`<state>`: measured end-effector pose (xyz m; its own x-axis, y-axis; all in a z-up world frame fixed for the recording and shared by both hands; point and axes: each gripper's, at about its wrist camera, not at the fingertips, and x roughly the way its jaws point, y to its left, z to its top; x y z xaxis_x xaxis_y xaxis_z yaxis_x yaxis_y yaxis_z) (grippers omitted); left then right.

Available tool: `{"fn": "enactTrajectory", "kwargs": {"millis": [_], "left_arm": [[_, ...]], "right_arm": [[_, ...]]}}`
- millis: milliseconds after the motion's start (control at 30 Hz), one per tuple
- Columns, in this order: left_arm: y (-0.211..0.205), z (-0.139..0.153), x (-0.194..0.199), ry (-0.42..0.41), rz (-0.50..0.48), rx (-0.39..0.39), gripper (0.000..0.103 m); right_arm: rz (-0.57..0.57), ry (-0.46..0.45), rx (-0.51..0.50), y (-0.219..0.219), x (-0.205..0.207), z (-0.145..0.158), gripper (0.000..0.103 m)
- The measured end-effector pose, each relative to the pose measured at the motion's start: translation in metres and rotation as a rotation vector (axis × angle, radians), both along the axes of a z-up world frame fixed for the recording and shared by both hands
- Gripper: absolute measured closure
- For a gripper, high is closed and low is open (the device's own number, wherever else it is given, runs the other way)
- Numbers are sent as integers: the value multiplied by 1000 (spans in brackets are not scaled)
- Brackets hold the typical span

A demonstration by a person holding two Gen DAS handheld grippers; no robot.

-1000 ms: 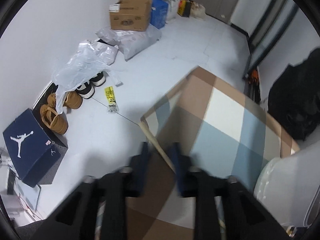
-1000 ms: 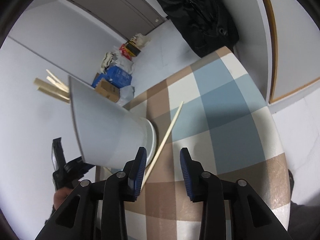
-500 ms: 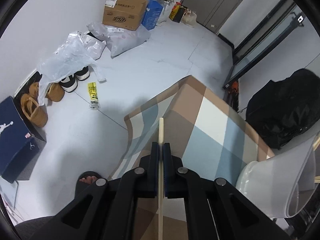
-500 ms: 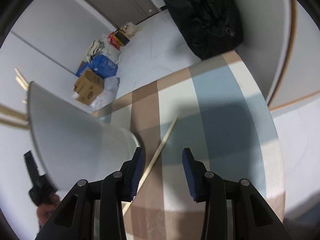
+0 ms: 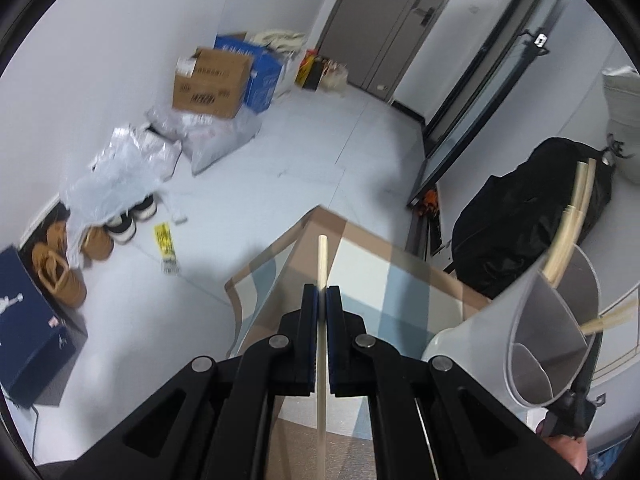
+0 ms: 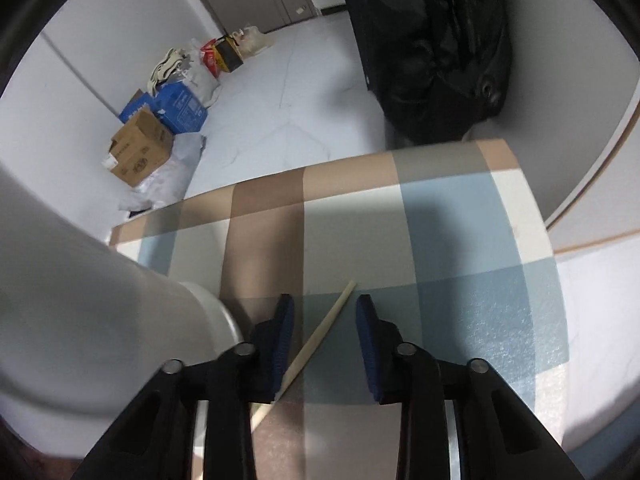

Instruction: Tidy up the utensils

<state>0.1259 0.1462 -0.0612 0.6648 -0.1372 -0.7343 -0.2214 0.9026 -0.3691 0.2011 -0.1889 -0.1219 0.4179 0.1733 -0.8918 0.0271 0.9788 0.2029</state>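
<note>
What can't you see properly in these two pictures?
- Left wrist view: the lower end of the thin wooden chopstick is blurred.
- Left wrist view: the bottom of the tilted white plastic cup is dim.
- Right wrist view: the pale chopstick on the checked tablecloth runs behind the right gripper.

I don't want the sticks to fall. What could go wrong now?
The left claw pinches a thin chopstick; it could slip out. The right claw is closing on the table chopstick, which lies slantwise between its pads and may twist away. The tilted cup might let its chopsticks slide out.
</note>
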Motion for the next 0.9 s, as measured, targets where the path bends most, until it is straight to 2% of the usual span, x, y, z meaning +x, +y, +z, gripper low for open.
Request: {"fn": "enactTrajectory", "kwargs": {"millis": [133, 300, 367, 433, 467, 533, 600, 633, 733, 767, 833, 900], "left_arm": [[-1, 5, -4, -32, -13, 9, 103], [-4, 6, -6, -38, -26, 2, 103], [-4, 7, -7, -41, -25, 0, 103], [-4, 7, -8, -42, -25, -5, 103], [-4, 7, -9, -44, -25, -9, 103], [-5, 9, -11, -49, -30, -6, 103], [-8, 10, -11, -53, -36, -6, 103], [-9, 11, -11, -56, -39, -5, 103], [-11, 14, -10, -65, -42, -17, 103], [-12, 15, -10, -70, -41, -19, 103], [-13, 17, -10, -76, -46, -16, 103], [-13, 17, -10, -79, -46, -19, 103]], "right_arm": [[3, -38, -27, -5, -15, -2, 103], [6, -45, -5, -12, -34, 3, 103], [-9, -35, 35, -18, -39, 3, 103], [-35, -9, 127, -30, -42, 2, 103], [-58, 5, 188, -35, -41, 1, 99], [-94, 32, 328, -42, -36, -3, 99], [-123, 54, 409, -48, -29, -4, 98], [-143, 81, 434, -52, -23, -3, 93], [-161, 140, 475, -53, -5, -1, 76], [-165, 175, 460, -51, 2, -1, 70], [-191, 232, 430, -47, 16, -4, 69], [-209, 231, 390, -44, 23, -2, 69]]}}
